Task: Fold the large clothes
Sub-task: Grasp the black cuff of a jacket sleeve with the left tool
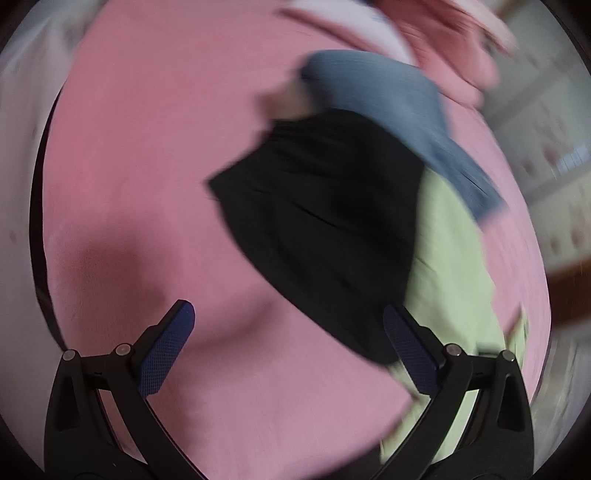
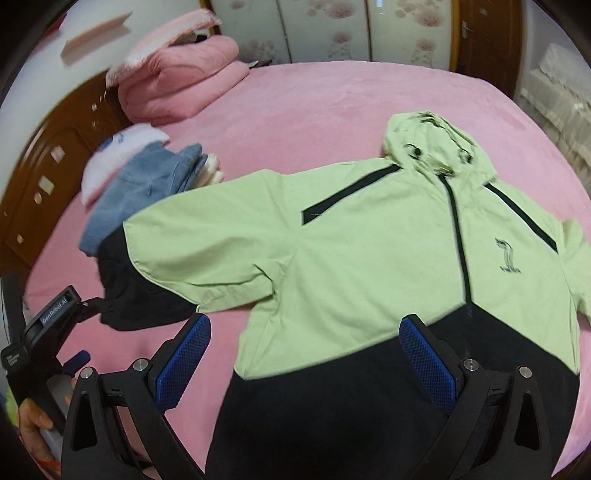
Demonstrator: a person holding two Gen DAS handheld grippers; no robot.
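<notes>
A light green and black hooded jacket (image 2: 369, 251) lies face up and spread on the pink bed (image 2: 332, 110), hood at the far right, black hem toward me. My right gripper (image 2: 306, 334) is open and empty, hovering above the hem. The jacket's left sleeve, with a black cuff (image 2: 140, 295), stretches to the left. My left gripper shows in the right wrist view (image 2: 86, 308) at that cuff, and there I cannot tell if it touches the cuff. In the blurred left wrist view my left gripper (image 1: 288, 317) is open, with the black cuff (image 1: 325, 229) just ahead.
Folded blue jeans (image 2: 147, 188) and a white garment (image 2: 114, 158) lie left of the sleeve. A folded pink quilt (image 2: 184, 81) sits at the bed's far left by a brown headboard (image 2: 48, 162). Flowered wardrobe doors (image 2: 332, 29) stand behind the bed.
</notes>
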